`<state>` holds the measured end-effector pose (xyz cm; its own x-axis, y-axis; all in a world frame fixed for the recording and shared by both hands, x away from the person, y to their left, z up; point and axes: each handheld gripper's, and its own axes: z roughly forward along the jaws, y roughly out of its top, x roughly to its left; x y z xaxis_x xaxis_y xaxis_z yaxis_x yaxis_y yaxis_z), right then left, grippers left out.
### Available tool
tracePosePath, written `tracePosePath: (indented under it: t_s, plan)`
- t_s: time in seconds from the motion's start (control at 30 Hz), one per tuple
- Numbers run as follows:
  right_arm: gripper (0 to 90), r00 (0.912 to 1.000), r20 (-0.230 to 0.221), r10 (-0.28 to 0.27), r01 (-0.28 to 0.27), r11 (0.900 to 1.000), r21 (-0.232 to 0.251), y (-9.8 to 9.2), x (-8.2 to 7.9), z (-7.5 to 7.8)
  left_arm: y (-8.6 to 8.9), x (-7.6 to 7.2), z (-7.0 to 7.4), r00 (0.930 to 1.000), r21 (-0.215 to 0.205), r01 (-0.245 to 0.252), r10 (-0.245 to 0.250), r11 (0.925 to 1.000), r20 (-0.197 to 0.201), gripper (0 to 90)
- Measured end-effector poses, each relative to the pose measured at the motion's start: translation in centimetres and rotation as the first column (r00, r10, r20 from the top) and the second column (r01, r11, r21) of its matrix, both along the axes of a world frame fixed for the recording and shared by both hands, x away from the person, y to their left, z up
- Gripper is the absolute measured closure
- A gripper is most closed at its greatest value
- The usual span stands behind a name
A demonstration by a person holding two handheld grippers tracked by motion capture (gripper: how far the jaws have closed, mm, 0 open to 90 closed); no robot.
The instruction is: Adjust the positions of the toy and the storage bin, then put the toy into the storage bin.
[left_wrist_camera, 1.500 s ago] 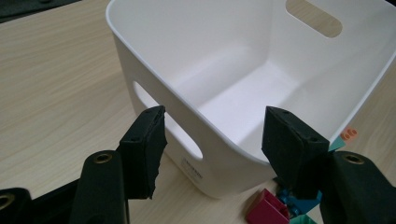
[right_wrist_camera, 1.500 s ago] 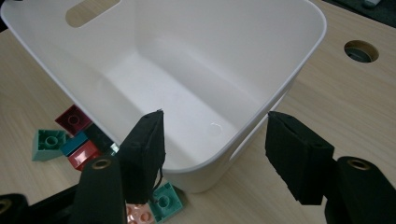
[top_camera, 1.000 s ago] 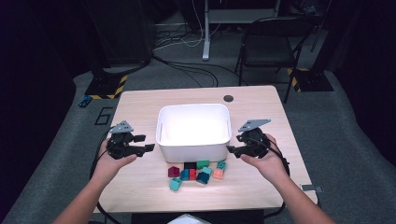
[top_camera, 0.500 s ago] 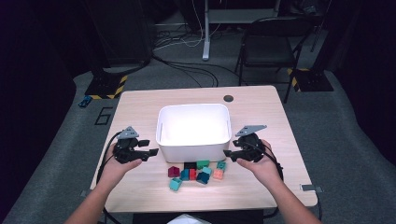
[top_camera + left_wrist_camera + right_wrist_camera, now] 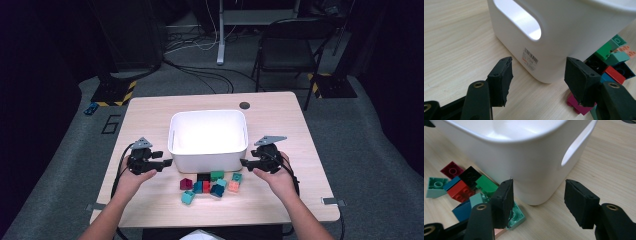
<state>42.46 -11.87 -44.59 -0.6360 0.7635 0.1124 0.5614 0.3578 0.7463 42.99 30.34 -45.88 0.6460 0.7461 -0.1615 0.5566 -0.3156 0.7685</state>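
Standing across the high view: a light wooden table (image 5: 150, 120) with rounded corners, carrying everything else. Sitting at its middle: a white rectangular plastic bin (image 5: 208, 138) with oval handle cutouts in its short sides and a small printed label low on the wall in the left gripper view.

Lying just in front of the bin, on the person's side: a loose cluster of small plastic building bricks (image 5: 210, 183), touching or nearly touching one another. Showing among them: a magenta brick (image 5: 186, 184), a black brick (image 5: 470, 176), a red brick (image 5: 461, 190), a dark blue brick (image 5: 217, 190), a green brick (image 5: 216, 175), a teal brick (image 5: 188, 197) and a salmon brick (image 5: 233, 186).

Hovering just beside the bin's left end: the left gripper (image 5: 162, 163), held in a hand, jaws spread wide and gripping nothing, framing the bin's near corner in the left gripper view (image 5: 537, 75).

Hovering just beside the bin's right end: the right gripper (image 5: 247, 162), likewise held in a hand, jaws parted wide and empty (image 5: 537, 198), pointing at the opposite near corner.

Sitting near the far edge of the table: a small dark round disc (image 5: 244, 105).
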Motion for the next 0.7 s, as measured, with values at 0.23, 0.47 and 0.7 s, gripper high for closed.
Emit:
tracePosePath:
  t_s: [0.23, 0.47, 0.7]
  plan:
    - [41.0, 0.9995, 0.022, -0.021, 0.021, 0.999, -0.024, 0.3, -0.3, -1.5, -0.1, 0.0, -0.4, 1.0, 0.019, 0.0, 0.0, 0.9998, 0.006, 38.9]
    - [40.4, 0.9993, 0.02, 0.031, -0.03, 0.999, -0.032, -0.1, -1.4, -1.6, 0.4, -0.5, -0.6, 0.9998, 0.026, -0.002, 0.002, 0.9997, 0.021, 38.8]
    - [45.3, 0.9994, 0.008, 0.034, -0.033, 0.999, -0.039, -0.5, -2.2, -2.2, 1.1, -0.7, -0.8, 0.9995, 0.045, -0.013, 0.012, 0.9989, 0.031, 38.8]
